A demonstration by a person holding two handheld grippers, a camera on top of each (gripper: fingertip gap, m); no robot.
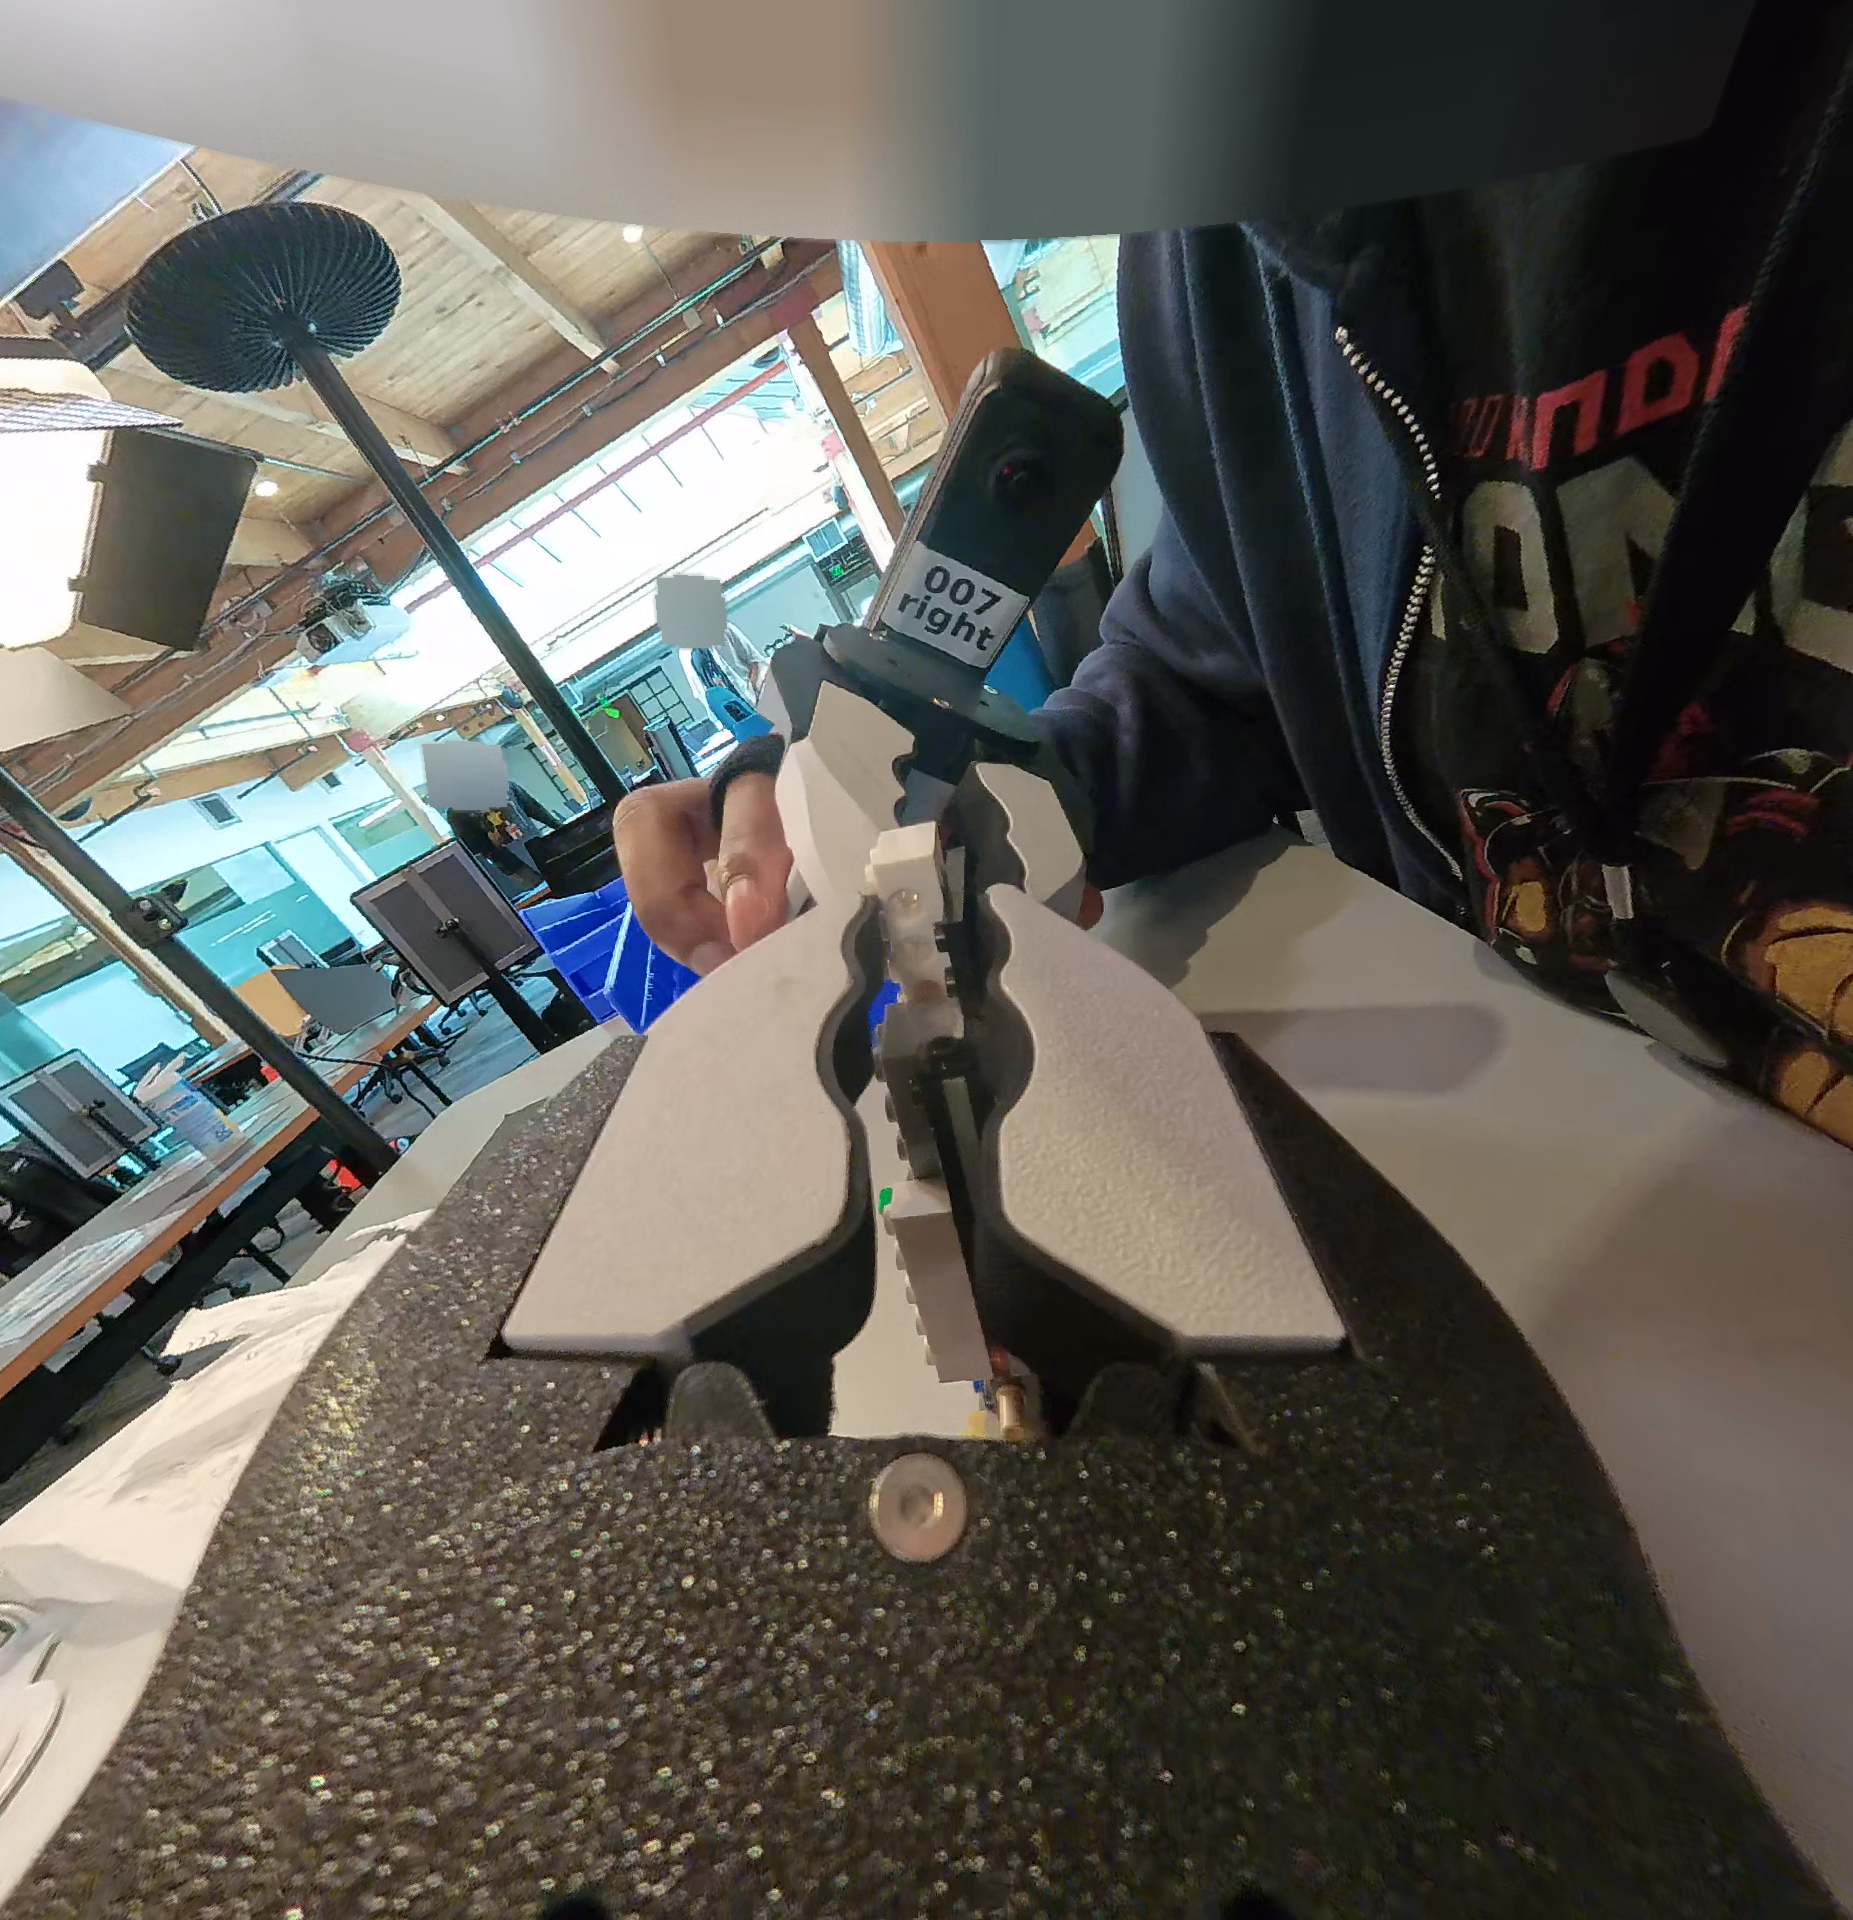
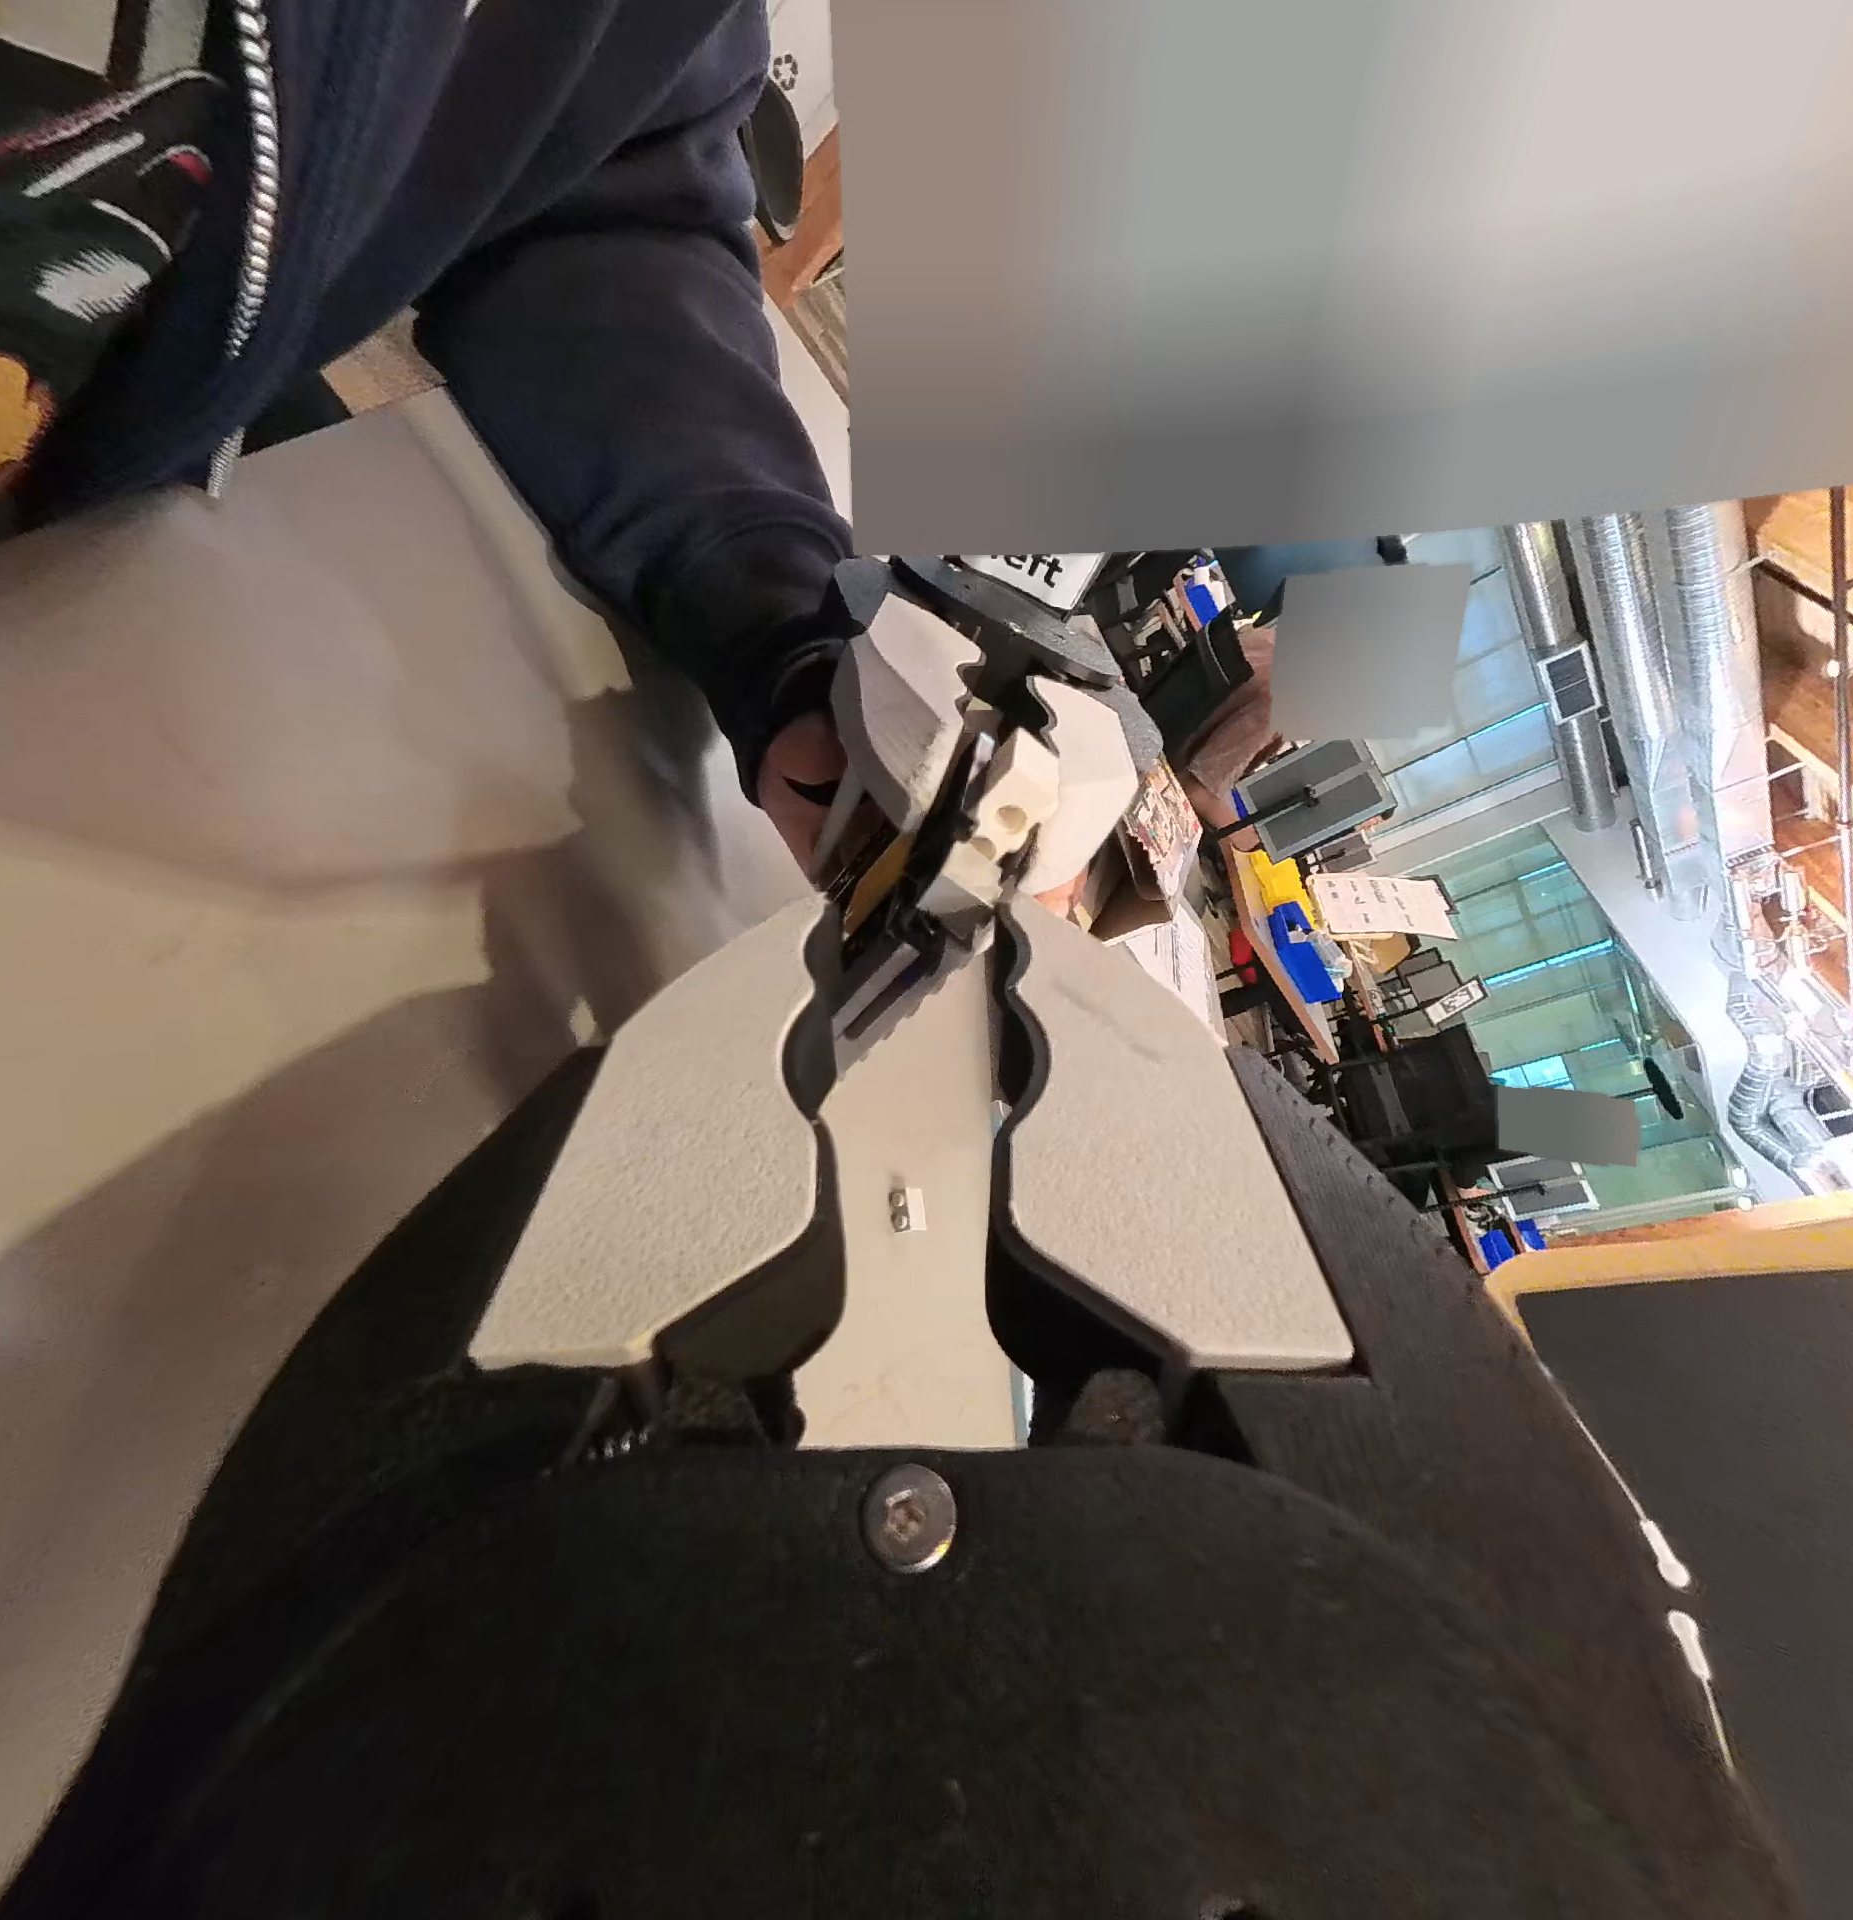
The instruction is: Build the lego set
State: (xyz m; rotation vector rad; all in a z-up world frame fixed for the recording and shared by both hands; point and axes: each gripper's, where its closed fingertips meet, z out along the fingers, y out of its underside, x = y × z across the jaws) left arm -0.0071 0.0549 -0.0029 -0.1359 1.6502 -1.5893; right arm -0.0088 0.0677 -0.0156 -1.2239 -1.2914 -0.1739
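Nearest in the left wrist view, the left gripper (image 1: 922,914) is seen clamped on a brick assembly (image 1: 927,1049) of white, grey and black pieces. It's pinched from both sides with no daylight at the pads. The assembly's long axis is lined up with the fingers and points off toward 12 o'clock. A white brick (image 1: 927,1299) sits at the near end, deep in the jaws, and the far end sticks out just past the fingertips.

That far end is met head-on by the right gripper (image 2: 906,935), so the assembly is bridged between the two tools, nose to nose, up off the white table (image 1: 1421,1143). In the right wrist view the grey and black end fills the space between the right fingertips and a yellow piece (image 2: 880,873) is tucked along it at about 11 o'clock. It looks gripped there too, though contact at the 3 o'clock pad is harder to make out. Neither tool is clearly nearer, since the assembly is shared by both.

Down between the right fingers, at 6 o'clock from the tips, a small white two-hole piece (image 2: 906,1216) is left lying loose on the tabletop.

Further out, a bare hand (image 1: 683,862) and a dark hoodie sleeve (image 1: 1192,707) are seen behind the right tool.

Containers are background only. A blue bin (image 1: 579,956) sits at 9 o'clock, and its contents can't be made out. Blue and yellow bins (image 2: 1286,914) are parked on a far bench at 3 o'clock, too small to tell what's in them.
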